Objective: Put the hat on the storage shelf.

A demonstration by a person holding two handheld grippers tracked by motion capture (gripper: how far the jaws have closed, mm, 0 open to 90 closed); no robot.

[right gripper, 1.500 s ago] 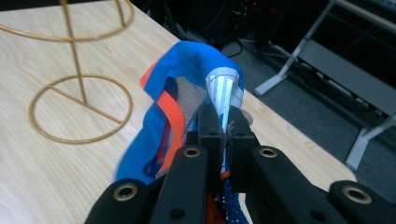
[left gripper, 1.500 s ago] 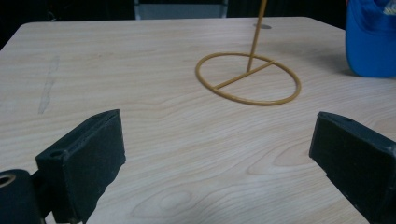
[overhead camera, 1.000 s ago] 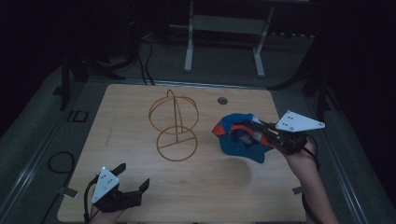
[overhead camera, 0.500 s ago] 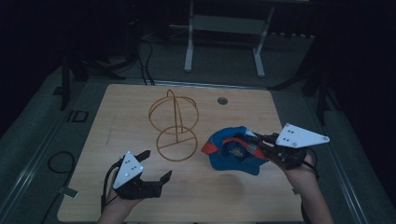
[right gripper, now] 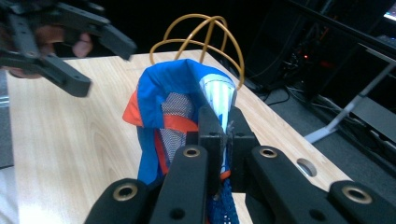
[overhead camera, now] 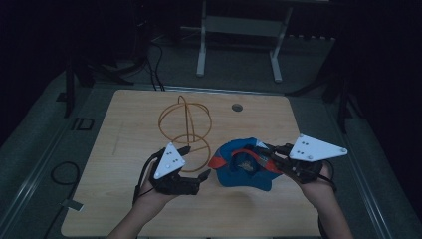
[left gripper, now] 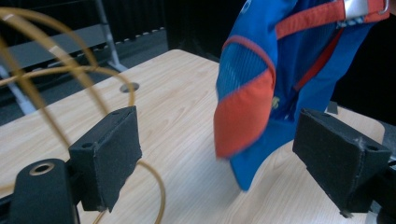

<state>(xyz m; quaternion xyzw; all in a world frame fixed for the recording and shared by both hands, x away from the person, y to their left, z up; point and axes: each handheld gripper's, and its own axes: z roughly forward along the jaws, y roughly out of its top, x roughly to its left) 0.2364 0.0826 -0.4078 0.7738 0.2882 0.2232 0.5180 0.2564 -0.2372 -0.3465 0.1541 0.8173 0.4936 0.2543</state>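
Blue and orange, soft and surely light, the cap (overhead camera: 245,167) droops near the table's (overhead camera: 124,129) near right, pinched at its rim by the clenched right gripper (overhead camera: 271,158), while the released left gripper (overhead camera: 201,174) could best take its stiffer orange brim.

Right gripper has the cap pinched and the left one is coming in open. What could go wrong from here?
1. The right gripper pinches only a thin fold of the blue cap; a pull from the other side could slip it free.
2. The left gripper is open with the wire frame beside one jaw; closing could catch wire instead of the orange brim.
3. The cap hangs close to the frame, so swinging it may snag or tip the frame.
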